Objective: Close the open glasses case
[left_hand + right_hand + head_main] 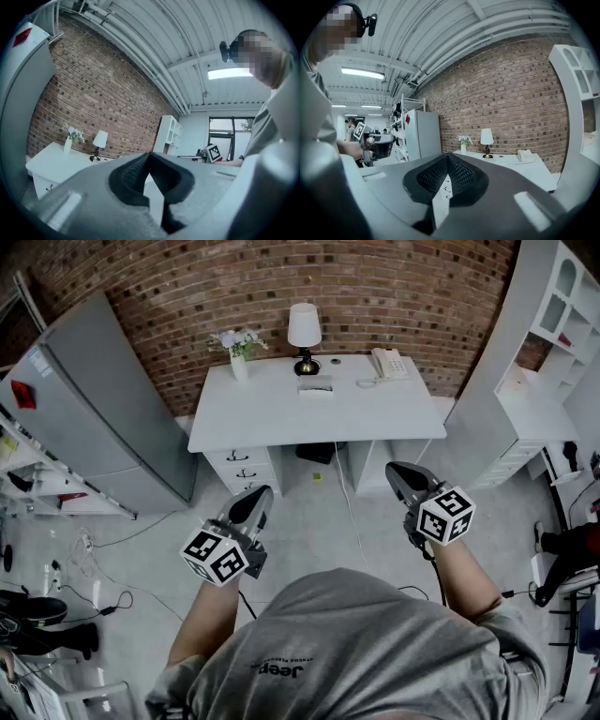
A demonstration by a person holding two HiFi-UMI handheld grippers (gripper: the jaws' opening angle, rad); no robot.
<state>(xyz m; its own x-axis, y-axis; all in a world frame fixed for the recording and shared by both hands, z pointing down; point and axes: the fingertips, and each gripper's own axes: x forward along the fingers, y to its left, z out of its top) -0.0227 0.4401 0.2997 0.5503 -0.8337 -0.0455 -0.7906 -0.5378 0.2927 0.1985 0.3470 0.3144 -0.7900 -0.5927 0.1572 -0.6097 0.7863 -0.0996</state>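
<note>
Overhead, left tool (253, 498) and right tool (398, 472) closed, empty, shirt (375, 643) print seemingly "Jeep", desk (253, 413) ahead.

- Left gripper (255, 497): jaws closed together, nothing between them; held about level, pointing forward.
- Right gripper (401, 472): jaws closed together, empty; tipped slightly downward, pointing forward.
- Left forearm (208, 615): bare, extended ahead of the torso (356, 652).
- Right forearm (466, 577): bare, extended likewise; the two grippers well apart.
</note>
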